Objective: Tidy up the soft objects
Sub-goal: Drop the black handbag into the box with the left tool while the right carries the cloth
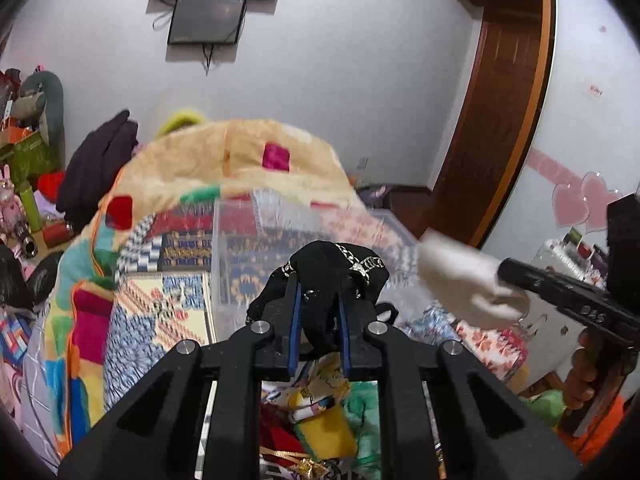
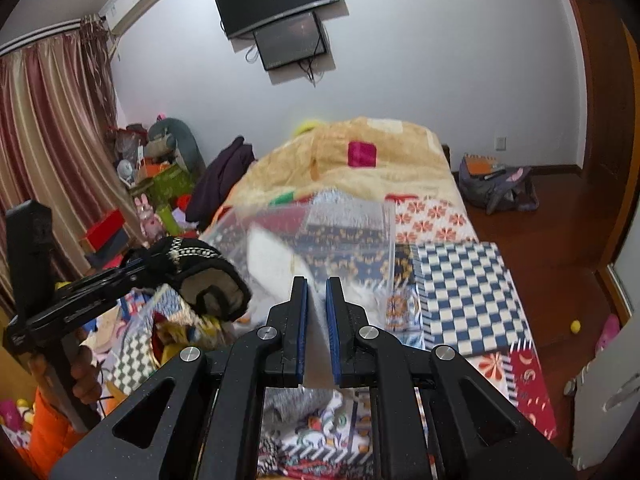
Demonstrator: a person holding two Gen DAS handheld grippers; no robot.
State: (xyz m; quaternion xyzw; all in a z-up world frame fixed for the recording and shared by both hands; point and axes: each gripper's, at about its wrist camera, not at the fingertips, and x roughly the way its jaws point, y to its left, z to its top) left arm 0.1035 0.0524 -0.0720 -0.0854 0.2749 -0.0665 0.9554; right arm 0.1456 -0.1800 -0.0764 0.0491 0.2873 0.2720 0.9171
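1. Nearest to me, my left gripper (image 1: 319,312) is clamping its blue pads on a black knit hat (image 1: 340,268) trimmed with a silver chain, which is riding bunched between and above the fingers.
2. Alongside it, my right gripper (image 2: 317,308) is pinching a white cloth (image 2: 276,256) between nearly closed pads; the left view is showing the same cloth hanging off the fingertips.
3. Just beyond both loads, a clear plastic bin (image 2: 372,216) is sitting on the patchwork bedspread (image 2: 460,280), its near rim blurred.
4. Judging from this, I am carrying both soft pieces toward that bin. To do it well I should be bringing each piece fully over the rim before letting go, lowering until the fabric is slack, and releasing one side at a time so the chain is not snagging on a pad.
5. Farther off, a yellow patterned blanket (image 2: 360,160) is lying heaped across the bed.
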